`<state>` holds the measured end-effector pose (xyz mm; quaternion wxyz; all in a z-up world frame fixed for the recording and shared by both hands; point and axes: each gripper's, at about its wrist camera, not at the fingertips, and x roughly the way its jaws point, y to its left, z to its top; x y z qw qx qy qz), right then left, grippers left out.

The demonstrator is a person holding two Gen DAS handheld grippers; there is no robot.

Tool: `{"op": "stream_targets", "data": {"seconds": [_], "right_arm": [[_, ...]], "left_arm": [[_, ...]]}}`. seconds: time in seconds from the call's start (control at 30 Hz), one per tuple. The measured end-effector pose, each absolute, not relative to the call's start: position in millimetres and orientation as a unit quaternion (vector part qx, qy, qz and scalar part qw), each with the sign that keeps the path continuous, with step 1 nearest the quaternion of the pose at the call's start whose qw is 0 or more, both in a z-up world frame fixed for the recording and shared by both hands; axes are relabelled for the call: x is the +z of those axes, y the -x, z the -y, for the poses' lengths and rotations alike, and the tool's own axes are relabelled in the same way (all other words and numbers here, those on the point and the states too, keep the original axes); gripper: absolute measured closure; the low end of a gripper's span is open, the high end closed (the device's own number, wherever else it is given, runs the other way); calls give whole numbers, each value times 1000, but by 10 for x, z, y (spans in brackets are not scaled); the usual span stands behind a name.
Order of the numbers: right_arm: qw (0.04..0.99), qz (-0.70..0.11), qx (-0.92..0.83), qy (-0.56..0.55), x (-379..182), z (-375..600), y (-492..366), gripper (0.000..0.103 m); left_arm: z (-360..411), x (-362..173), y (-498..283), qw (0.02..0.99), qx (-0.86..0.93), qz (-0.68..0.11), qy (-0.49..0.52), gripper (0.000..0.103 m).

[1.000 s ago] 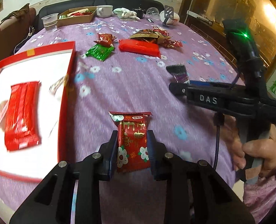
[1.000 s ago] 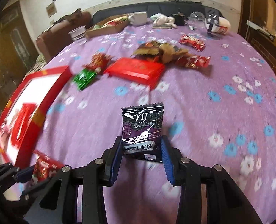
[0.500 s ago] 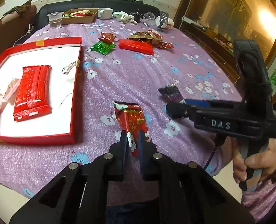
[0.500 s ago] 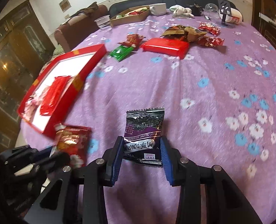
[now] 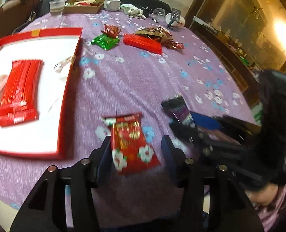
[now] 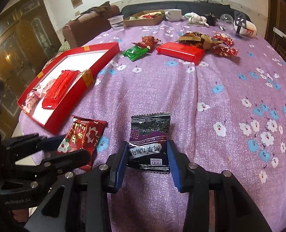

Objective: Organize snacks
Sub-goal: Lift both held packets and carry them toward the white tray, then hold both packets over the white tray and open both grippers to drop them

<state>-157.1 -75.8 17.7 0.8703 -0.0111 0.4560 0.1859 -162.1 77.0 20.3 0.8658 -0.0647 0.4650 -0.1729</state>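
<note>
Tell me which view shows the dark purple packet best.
Right wrist view: the dark purple packet sits centred and sharp between the right gripper fingers, whose jaws are opening, print legible. In the left wrist view the packet is blurred, seen at an angle, and partly hidden behind that gripper.

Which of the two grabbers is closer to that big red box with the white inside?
Left. The left gripper, jaws opening around a red flowered snack packet, sits just off the red box's near corner. The right gripper, around a dark purple packet, is farther off.
</note>
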Motion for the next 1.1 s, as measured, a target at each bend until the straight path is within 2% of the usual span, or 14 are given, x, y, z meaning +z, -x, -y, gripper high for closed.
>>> {"op": "stream_targets", "data": {"seconds": [0.1, 0.13, 0.23, 0.43, 0.77, 1.1], "right_arm": [[875, -444, 193, 11, 158, 786, 1600, 60], [875, -441, 198, 5, 153, 810, 1606, 60], [877, -434, 208, 0, 146, 842, 1626, 60], [883, -415, 218, -20, 133, 896, 1684, 62], [869, -407, 251, -125, 256, 920, 1524, 64], [860, -391, 304, -121, 450, 134, 1353, 64]], "left_arm": [[-698, 187, 1570, 880, -150, -449, 33, 61], [-664, 179, 1580, 886, -140, -443, 10, 71], [-661, 166, 1611, 891, -141, -432, -5, 73], [-693, 223, 1698, 899, -149, -413, -7, 75], [-1116, 766, 1966, 945, -99, -310, -26, 75], [-1799, 679, 2004, 950, -17, -312, 6, 75]]}}
